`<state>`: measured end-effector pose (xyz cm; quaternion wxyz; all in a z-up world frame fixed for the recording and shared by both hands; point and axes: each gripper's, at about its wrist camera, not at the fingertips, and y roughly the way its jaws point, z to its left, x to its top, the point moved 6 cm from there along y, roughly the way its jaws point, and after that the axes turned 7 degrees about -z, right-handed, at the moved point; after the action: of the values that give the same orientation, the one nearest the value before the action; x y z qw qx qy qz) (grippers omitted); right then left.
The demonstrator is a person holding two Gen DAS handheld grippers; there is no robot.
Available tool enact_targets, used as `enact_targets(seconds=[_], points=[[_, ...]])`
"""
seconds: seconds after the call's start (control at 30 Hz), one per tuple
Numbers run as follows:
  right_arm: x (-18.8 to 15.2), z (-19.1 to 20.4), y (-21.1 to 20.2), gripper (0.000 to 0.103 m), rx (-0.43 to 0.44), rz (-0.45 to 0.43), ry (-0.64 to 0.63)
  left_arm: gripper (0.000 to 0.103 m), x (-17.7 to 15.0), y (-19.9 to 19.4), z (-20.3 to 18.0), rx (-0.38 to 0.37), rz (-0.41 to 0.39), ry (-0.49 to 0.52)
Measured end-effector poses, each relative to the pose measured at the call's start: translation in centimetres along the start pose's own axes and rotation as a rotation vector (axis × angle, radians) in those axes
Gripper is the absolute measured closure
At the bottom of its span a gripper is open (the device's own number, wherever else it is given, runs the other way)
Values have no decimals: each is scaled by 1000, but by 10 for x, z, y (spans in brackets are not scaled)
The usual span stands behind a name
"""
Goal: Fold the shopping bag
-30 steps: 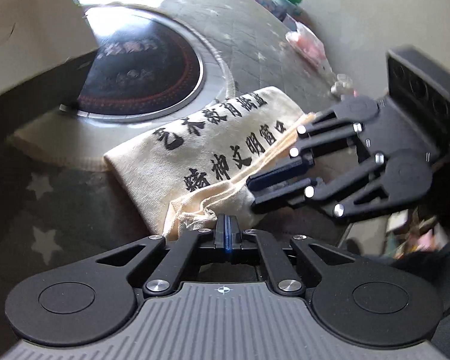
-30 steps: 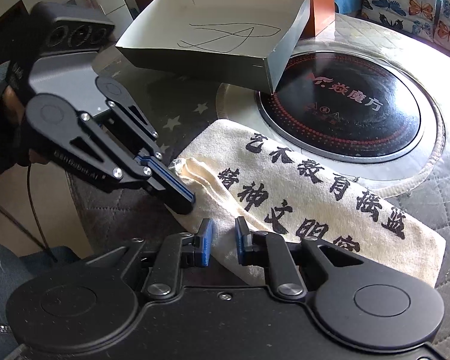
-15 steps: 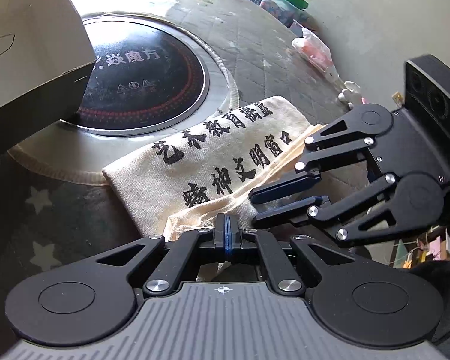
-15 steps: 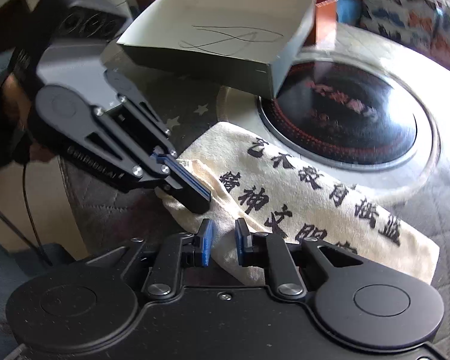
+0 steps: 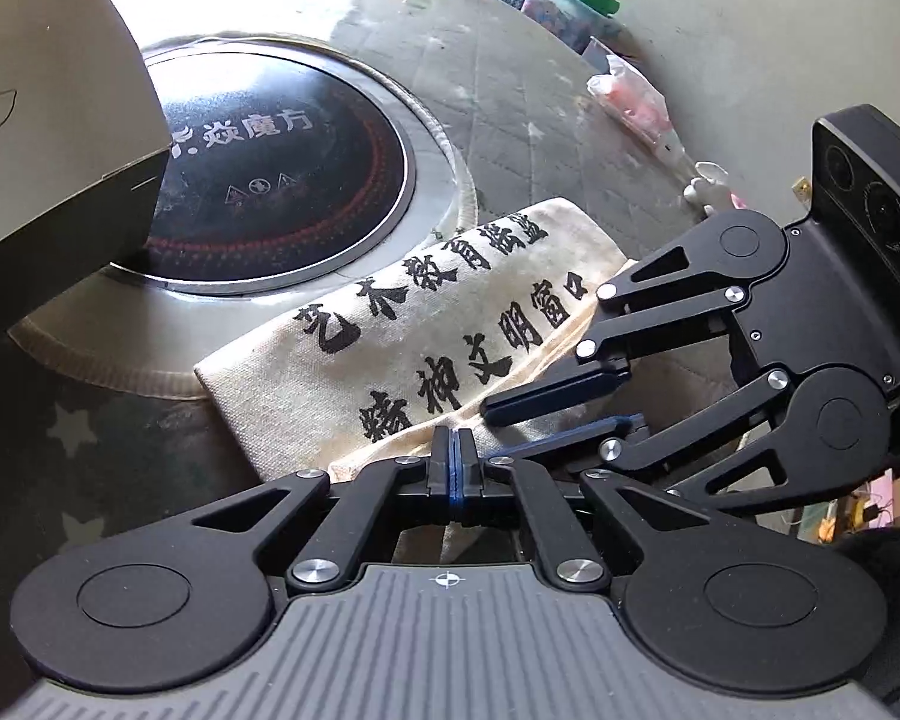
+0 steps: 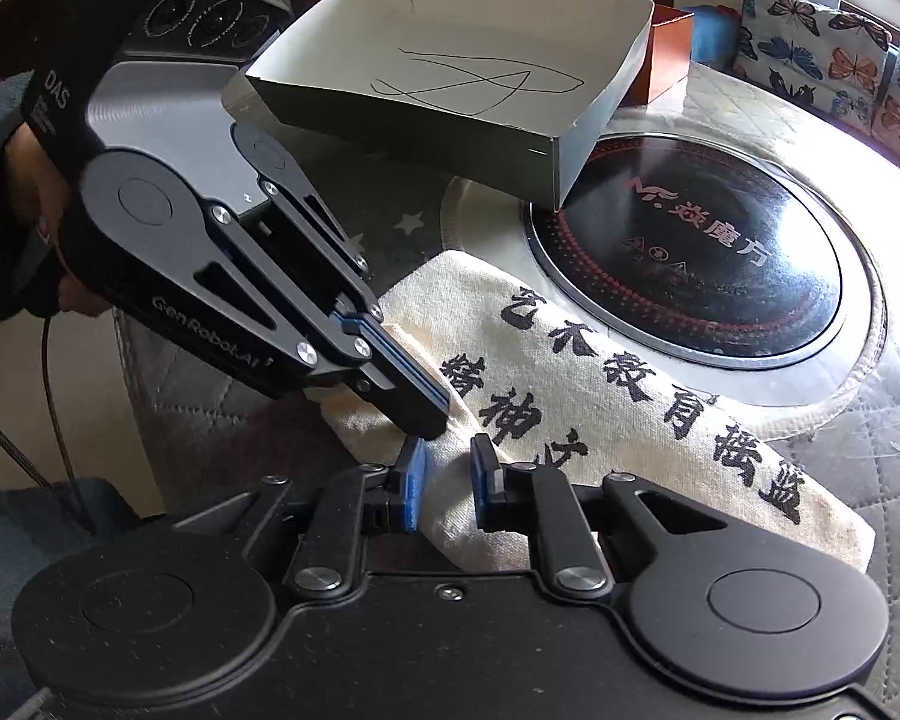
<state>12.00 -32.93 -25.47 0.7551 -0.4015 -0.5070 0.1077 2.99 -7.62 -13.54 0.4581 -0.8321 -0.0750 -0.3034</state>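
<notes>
A cream canvas shopping bag point(image 5: 426, 324) with black characters lies folded into a long strip on the quilted table cover, beside the round cooker. My left gripper point(image 5: 457, 456) is shut, pads together, its tips resting on the bag's near left edge by a strap. The right wrist view shows the left gripper point(image 6: 429, 423) coming in from the left onto the bag point(image 6: 570, 372). My right gripper point(image 6: 447, 480) is closed on a thick fold at the bag's near edge, with cloth filling the narrow gap between its pads. From the left wrist the right gripper point(image 5: 498, 429) reaches in from the right.
A black round induction cooker point(image 6: 690, 270) in a steel ring sits just beyond the bag. An open grey cardboard box point(image 6: 450, 60) with a pen scribble overhangs the cooker's rim. Butterfly cushions point(image 6: 810, 42) stand at the back and a plastic bag point(image 5: 636, 102) lies beyond the table's far edge.
The left gripper has slid right along the bag's near edge, closer to the right gripper's fingers. The right gripper keeps the same narrow gap over the bag.
</notes>
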Motion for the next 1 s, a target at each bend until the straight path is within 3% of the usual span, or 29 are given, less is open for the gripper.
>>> enact_targets(seconds=[0.13,0.2,0.4,0.63,0.73,0.83,0.9,1.0], points=[[-7,-9,-12,90,-55,1,-29,100,-1,0,0,-1,-7,-5],[-12,-19,-20,81,-65,9,-13,100,-1,1,2,-9,-8,-14],[-22,-43,-49,80,-141,-19,-1,100,0,1,2,-11,-4,-18],[-29,-23,-82,80,-150,-59,-81,100,-1,1,5,-26,-6,-38],[-31,-13,-80,80,-125,-57,-98,100,-1,1,4,-26,-5,-37],[-36,-24,-67,81,-170,-13,-63,100,-1,0,4,-25,-7,-33],[-36,-34,-62,90,-193,-5,-34,100,-2,0,5,-28,-10,-40],[-36,-43,-51,91,-205,11,7,100,-2,-1,5,-31,-12,-41]])
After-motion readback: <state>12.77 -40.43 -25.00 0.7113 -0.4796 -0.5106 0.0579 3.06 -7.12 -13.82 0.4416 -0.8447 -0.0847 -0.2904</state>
